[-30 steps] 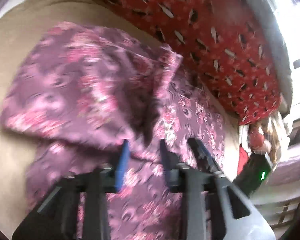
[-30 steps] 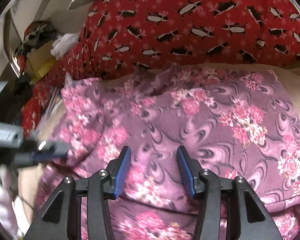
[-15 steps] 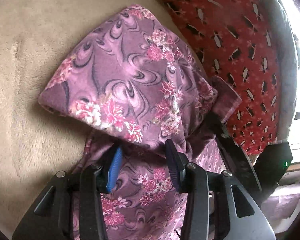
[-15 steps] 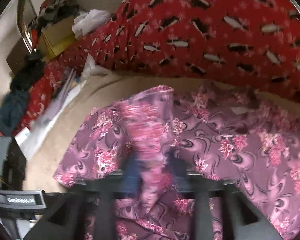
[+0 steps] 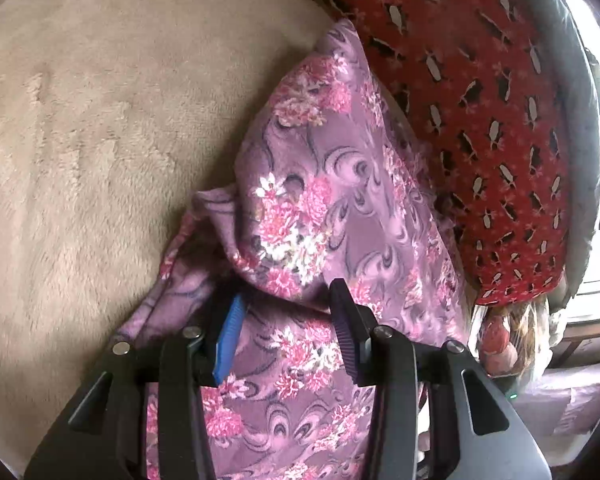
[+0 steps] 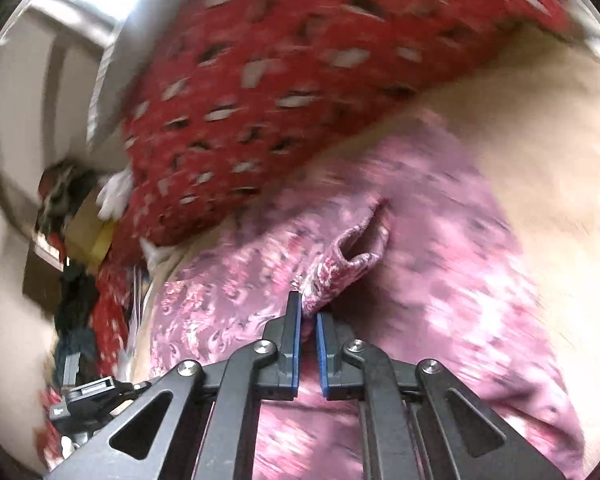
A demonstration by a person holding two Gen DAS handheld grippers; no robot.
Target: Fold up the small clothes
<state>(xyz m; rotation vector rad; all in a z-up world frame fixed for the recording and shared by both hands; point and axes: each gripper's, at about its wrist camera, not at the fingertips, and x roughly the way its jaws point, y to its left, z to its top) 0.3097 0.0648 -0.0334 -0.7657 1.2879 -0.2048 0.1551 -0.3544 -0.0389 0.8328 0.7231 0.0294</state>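
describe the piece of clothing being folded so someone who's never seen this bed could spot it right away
Start at the plush beige blanket covering the bed, then the red patterned pillow along its edge. Against that pillow lies the mauve fleece garment with pink flowers, one bunched end pinched in the right tool. It is the only floral, purple cloth there.

Left gripper (image 5: 286, 334), fingers spread, over purple floral garment (image 5: 312, 216) on beige blanket (image 5: 92, 140).

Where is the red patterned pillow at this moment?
In the left wrist view the red patterned pillow is at upper right, directly behind the purple floral garment on the beige blanket.
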